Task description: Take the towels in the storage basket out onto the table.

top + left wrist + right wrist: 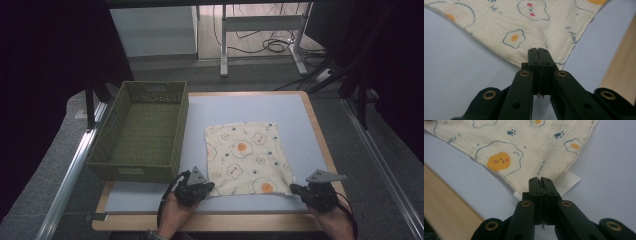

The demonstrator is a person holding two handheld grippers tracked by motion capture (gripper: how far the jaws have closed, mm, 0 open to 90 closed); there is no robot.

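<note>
A cream cloth (247, 155) printed with fried eggs and paw prints lies spread flat on the pale blue table top (250, 105). My left gripper (212, 186) is at the cloth's near left corner. In the left gripper view the jaws (539, 50) are closed together over that corner of the cloth (524, 27). My right gripper (292, 189) is at the near right corner. In the right gripper view its jaws (540, 179) are pinched on the corner of the cloth (524, 147), beside a white label (570, 181).
An olive green woven basket (182, 125) with nothing in it stands at the left of the table, close to the cloth's left edge. The table's wooden border (320, 135) runs along the right and near sides. Desk legs and cables are on the floor beyond.
</note>
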